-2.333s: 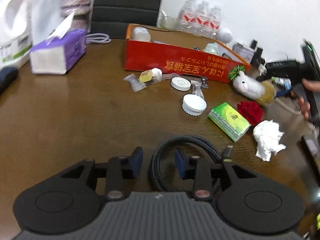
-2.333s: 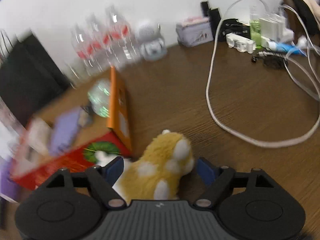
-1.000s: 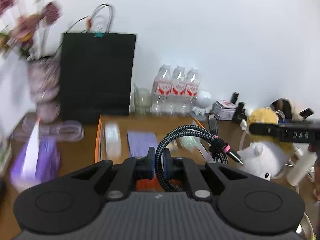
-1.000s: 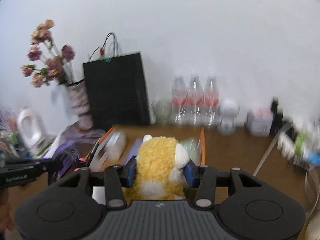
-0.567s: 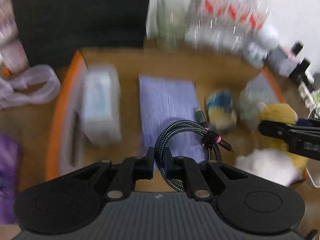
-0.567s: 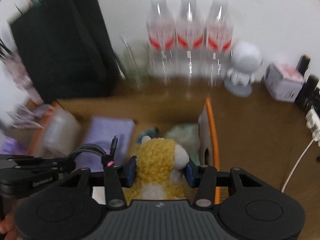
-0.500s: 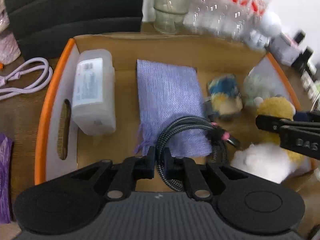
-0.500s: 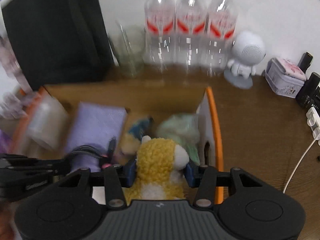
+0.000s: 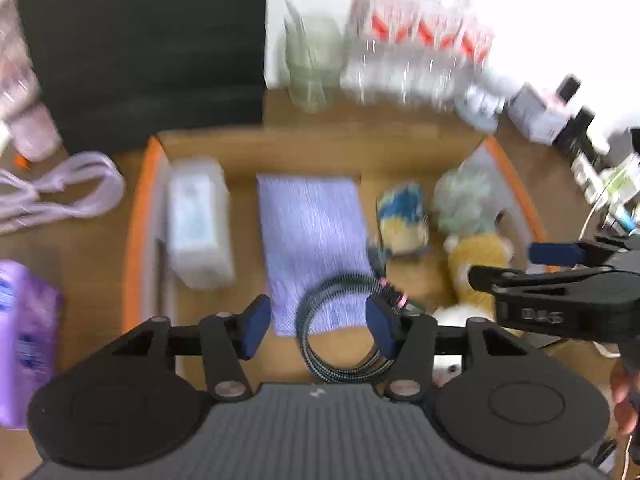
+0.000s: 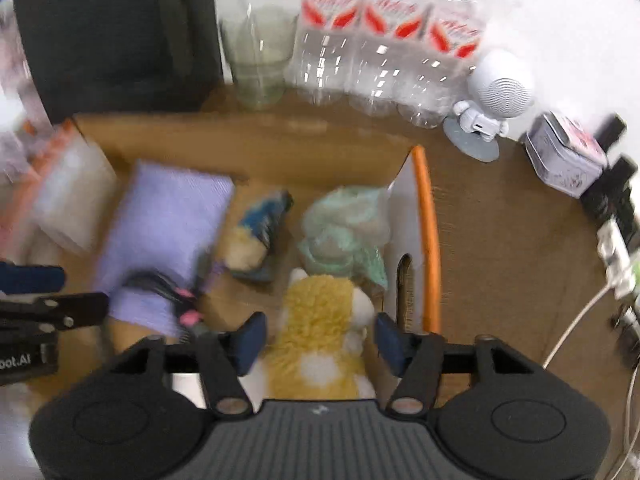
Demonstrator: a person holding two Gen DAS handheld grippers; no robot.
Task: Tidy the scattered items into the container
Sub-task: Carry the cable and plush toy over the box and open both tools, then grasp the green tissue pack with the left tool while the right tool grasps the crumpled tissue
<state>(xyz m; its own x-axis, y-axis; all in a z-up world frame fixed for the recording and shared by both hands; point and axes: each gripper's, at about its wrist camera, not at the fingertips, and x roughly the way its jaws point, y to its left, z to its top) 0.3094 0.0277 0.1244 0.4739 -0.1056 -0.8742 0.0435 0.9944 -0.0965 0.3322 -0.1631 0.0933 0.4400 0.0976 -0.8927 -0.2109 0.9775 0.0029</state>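
- A black bag [image 10: 116, 36] is stood behind the orange-rimmed cardboard box [image 10: 427, 216] on the table [image 10: 512, 240]; three water bottles [image 10: 384, 40] and one glass [image 10: 260, 56] are lined up behind the box.
- In the box one purple cloth [image 9: 312, 240], one white pack [image 9: 198, 220], one blue-yellow toy [image 9: 402, 216] and one green bundle [image 10: 344, 232] are seen.
- The plush toy [image 10: 320, 332] lies between the opening jaws of the right tongs [image 10: 318, 338], the pads clear of it.
- The coiled cable [image 9: 340, 332] lies partly on the cloth between the opening jaws of the left tongs [image 9: 318, 326], released.
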